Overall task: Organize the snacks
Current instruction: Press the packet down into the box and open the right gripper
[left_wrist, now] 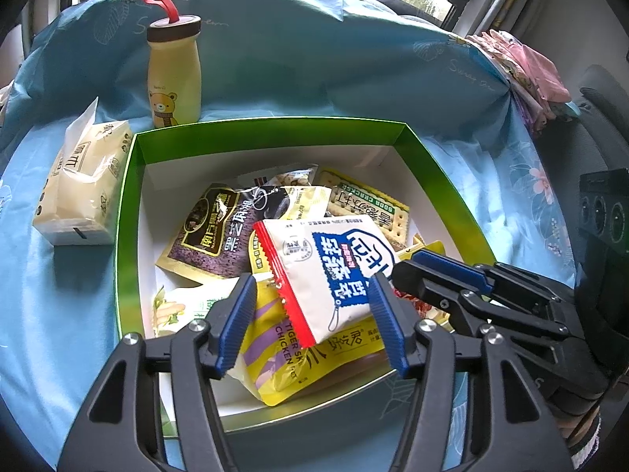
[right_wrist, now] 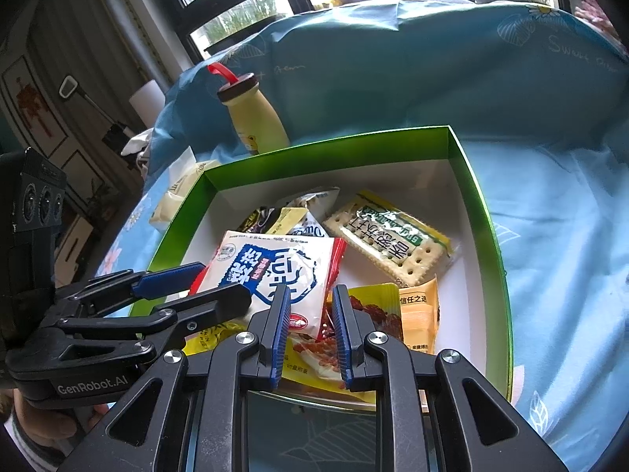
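A green box (left_wrist: 275, 128) with a white inside holds several snack packets; it also shows in the right wrist view (right_wrist: 468, 181). A white and blue packet with red edges (left_wrist: 334, 267) lies on top of the pile, also seen from the right (right_wrist: 271, 267). My left gripper (left_wrist: 310, 314) is open over the box's near edge, its fingers either side of that packet's lower end without gripping it. My right gripper (right_wrist: 310, 330) is open with a narrow gap, above the packet's corner and a yellow packet (right_wrist: 377, 306). A cracker packet (right_wrist: 389, 240) lies at the back right.
A yellow bear bottle with a red loop (left_wrist: 175, 74) stands behind the box. A tissue pack (left_wrist: 82, 192) lies left of the box. Blue bedding (right_wrist: 550, 236) surrounds the box, with a pillow (left_wrist: 314, 47) behind. Pink cloth (left_wrist: 526, 74) lies at far right.
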